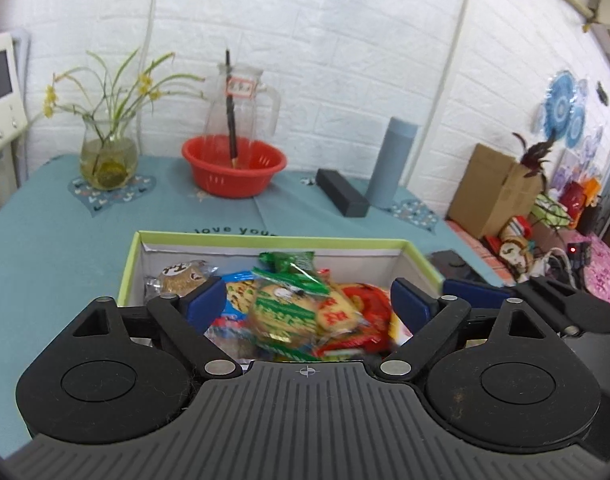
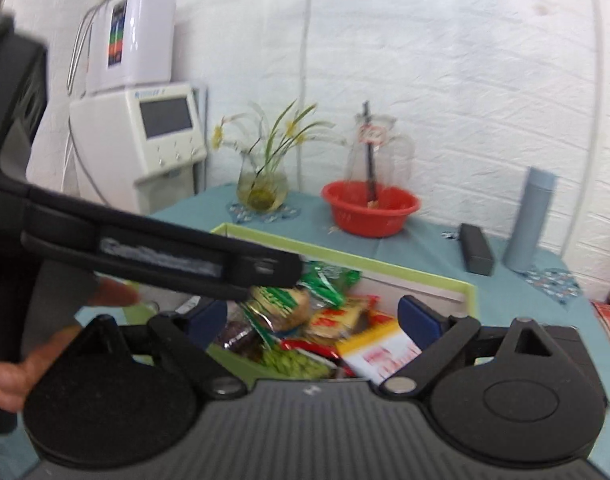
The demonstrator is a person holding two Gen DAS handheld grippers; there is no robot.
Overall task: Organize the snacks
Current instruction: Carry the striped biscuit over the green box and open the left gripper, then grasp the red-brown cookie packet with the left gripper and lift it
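Observation:
A box with a light-green rim [image 1: 265, 238] stands on the teal tablecloth, holding several wrapped snacks. A green-wrapped biscuit pack [image 1: 289, 304] lies on top, beside a red packet [image 1: 365, 300] and a round cookie [image 1: 181, 278]. My left gripper [image 1: 309, 298] hovers open over the box's near side, its blue pads apart and pressing on nothing. My right gripper [image 2: 315, 314] is open too, over the same box [image 2: 385, 264], above a yellow-and-white packet [image 2: 381, 352] and a green pack [image 2: 329, 280]. The left gripper's body [image 2: 165, 248] crosses the right wrist view, held by a hand [image 2: 9, 372].
Behind the box are a red basin [image 1: 233, 164] in front of a glass jug [image 1: 241, 96], a flower vase [image 1: 107, 156], a black case [image 1: 341, 192] and a grey-blue bottle [image 1: 391, 164]. A cardboard box [image 1: 489, 188] lies off the table's right edge, and a white device [image 2: 161, 132] stands at the left.

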